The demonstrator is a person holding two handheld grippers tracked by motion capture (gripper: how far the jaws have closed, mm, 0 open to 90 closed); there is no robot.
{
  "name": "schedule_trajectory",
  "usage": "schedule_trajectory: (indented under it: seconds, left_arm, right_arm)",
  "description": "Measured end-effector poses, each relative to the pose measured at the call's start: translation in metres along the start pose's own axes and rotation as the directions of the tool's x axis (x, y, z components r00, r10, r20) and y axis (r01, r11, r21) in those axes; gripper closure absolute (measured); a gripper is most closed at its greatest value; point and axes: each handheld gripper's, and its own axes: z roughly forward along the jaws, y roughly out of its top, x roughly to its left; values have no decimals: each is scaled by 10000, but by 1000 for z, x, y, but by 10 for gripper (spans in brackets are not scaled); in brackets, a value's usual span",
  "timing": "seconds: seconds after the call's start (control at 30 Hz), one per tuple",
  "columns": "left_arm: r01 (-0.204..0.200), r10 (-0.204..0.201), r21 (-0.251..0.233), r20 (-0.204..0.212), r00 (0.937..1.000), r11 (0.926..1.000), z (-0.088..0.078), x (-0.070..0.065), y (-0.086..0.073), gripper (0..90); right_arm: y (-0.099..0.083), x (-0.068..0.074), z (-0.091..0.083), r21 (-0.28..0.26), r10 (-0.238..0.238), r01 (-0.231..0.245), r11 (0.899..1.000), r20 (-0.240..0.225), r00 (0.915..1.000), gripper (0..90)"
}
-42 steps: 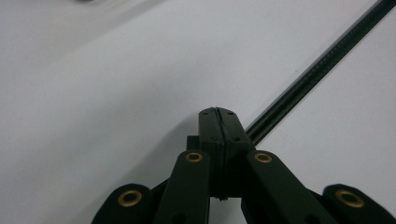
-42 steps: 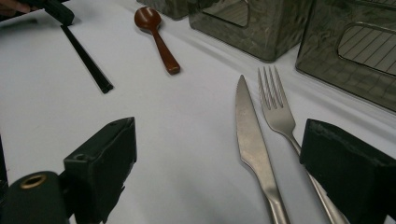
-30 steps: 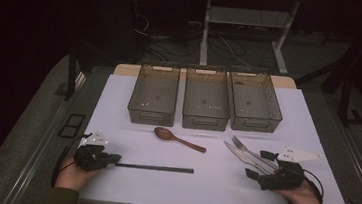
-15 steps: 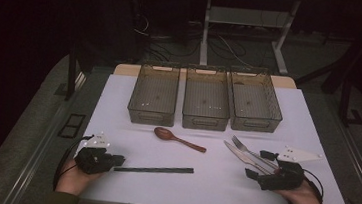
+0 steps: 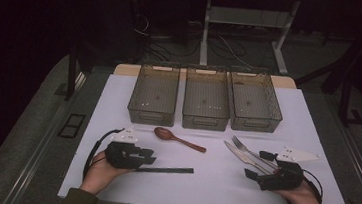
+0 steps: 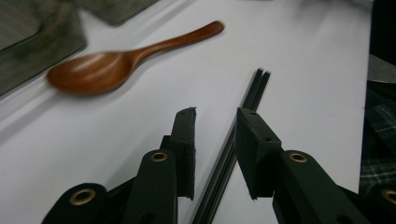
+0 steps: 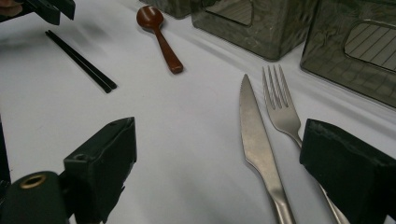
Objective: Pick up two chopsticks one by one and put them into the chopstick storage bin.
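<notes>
Chopsticks [image 6: 233, 154] lie flat, lower centre of the frame, between the left gripper [image 6: 215, 140]'s jaws, which have just been opening, pads off them, likely a release. Right gripper [image 7: 224, 163] gapes wide beside the knife [image 7: 257, 144], ready to pick.

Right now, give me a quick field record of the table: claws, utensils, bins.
left claw: jaws just opening, astride the black chopsticks, pads off them
right claw: open wide, nothing gripped, knife lying between the jaws
fork: flat on the table beside the knife
wooden spoon: lying free, between the chopsticks and the bins
bins: three in a row at the far edge
table: white top
</notes>
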Motion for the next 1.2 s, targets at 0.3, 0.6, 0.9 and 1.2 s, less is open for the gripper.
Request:
schedule_trajectory:
  seconds: [0.3,0.6,0.9,1.2]
  left_arm:
    - [-772,747,248,897,9932,9967,47,-14,29,680]
    - [-1223,1128,564,1482,9825,9909,83,-23,43,721]
    - [-1511,1326,978,1741,9758,9837,106,-28,48,770]
    - [-1518,1307,1202,1671,9772,9811,111,-28,46,800]
  right_arm:
    - [0,1,2,33,42,-42,10000,-39,10000,103]
    - [-1,1,2,29,49,-49,10000,-58,10000,102]
    - [-1,0,2,5,47,-47,10000,-58,10000,102]
    - [-1,0,1,5,43,-43,10000,-30,10000,102]
